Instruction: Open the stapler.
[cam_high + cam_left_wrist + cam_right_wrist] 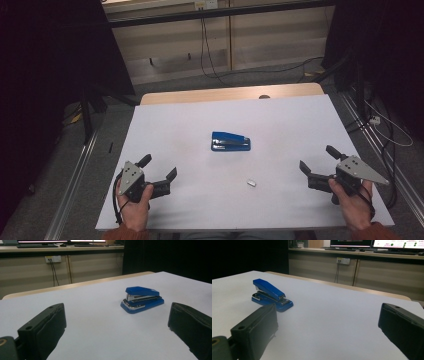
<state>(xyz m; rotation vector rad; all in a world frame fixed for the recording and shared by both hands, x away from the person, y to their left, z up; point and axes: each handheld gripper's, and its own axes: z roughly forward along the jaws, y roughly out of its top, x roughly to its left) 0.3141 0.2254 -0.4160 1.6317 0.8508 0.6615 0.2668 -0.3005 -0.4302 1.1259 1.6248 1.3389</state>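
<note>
A blue stapler (230,141) lies near the middle of the white table (190,120); it also appears ahead of the jaws as the stapler (142,299) and the stapler (271,295). A small silvery piece (252,183) lies on the table nearer the person. My left gripper (159,167) rests at the front left, open, with nothing between its jaws. At the front right my right gripper (318,159) is open too, its jaws spread wide and empty. Both grippers stand well apart from the stapler. From each gripper's own camera the left gripper (116,322) and right gripper (327,323) frame bare table.
The table's wooden far edge (230,93) shows beyond the white sheet. Cables (207,45) hang along the wall behind. Dark stands and rails (80,165) flank the table on both sides. Monitors (397,243) sit on a bench far off.
</note>
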